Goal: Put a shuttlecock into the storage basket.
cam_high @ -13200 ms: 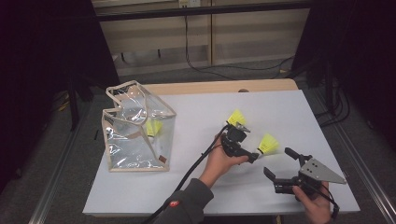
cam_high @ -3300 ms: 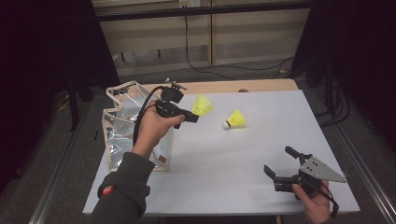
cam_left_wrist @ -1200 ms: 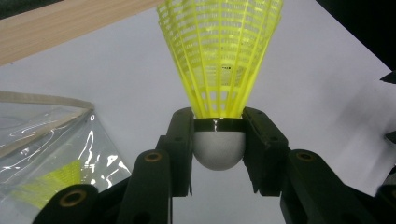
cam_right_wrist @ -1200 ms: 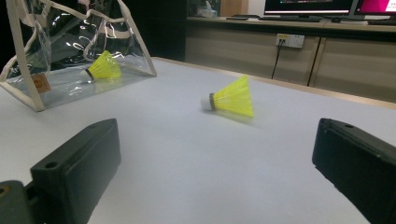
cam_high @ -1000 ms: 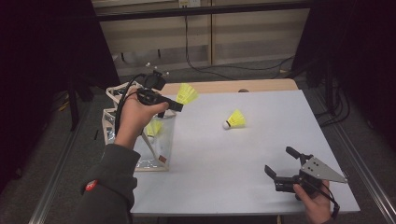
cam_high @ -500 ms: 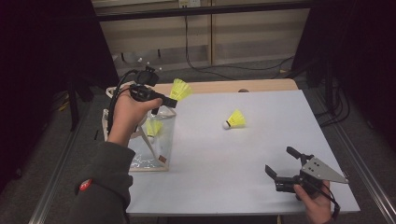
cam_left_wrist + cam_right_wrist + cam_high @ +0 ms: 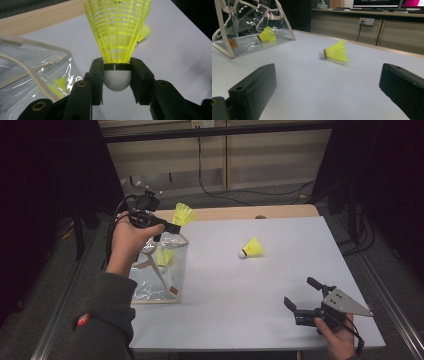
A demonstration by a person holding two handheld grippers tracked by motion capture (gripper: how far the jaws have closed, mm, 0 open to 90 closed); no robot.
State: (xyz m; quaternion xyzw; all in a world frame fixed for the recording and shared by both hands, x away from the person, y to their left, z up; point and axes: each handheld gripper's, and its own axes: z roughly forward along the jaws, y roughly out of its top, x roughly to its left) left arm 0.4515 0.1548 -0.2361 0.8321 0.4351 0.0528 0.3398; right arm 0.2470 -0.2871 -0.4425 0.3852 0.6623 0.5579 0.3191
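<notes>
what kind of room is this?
Probably a lab or office recording setup: a white table before dark surrounds, monitors on a back counter, a wall socket with trailing cables.

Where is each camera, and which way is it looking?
High view: above the table, looking forward and down; both hands, left tool and right tool show.
Left tool view: on the left tool, looking along its jaws, shut on a shuttlecock.
Right tool view: on the right tool, low over the table, looking between open jaws at the lying shuttlecock.
Shared: the clear bag shows in all three.
</notes>
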